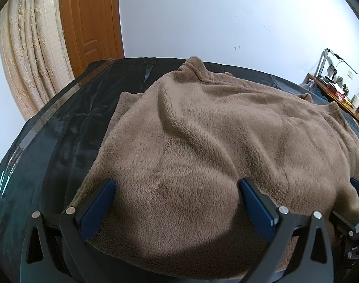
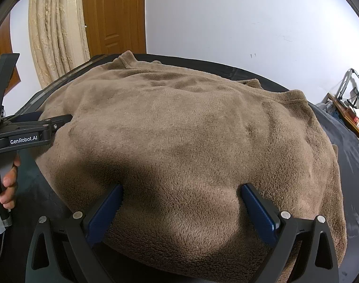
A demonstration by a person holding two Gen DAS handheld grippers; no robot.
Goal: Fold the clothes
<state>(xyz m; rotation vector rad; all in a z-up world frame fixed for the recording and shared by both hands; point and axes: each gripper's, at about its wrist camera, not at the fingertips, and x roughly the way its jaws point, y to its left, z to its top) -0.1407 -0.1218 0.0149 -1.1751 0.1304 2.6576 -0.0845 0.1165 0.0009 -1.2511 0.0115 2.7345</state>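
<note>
A brown fleece garment (image 1: 214,129) lies spread on a black-covered bed (image 1: 68,127), its collar at the far end. My left gripper (image 1: 177,184) stands open at the garment's near hem, its blue pads (image 1: 101,202) wide apart and resting on the fleece. In the right wrist view the same garment (image 2: 191,129) fills the frame. My right gripper (image 2: 182,188) is open too, its pads (image 2: 259,210) straddling the near hem further right. The left gripper's side (image 2: 37,129) shows at the left edge, held by a hand (image 2: 7,184). A bit of the right gripper (image 1: 358,188) shows at the right edge.
Behind the bed are a white wall (image 1: 226,23), a brown wooden door (image 1: 89,23) and a cream curtain (image 1: 30,59). A wooden desk (image 1: 339,94) with small items stands at the far right. Bare black cover (image 2: 356,165) lies to the garment's right.
</note>
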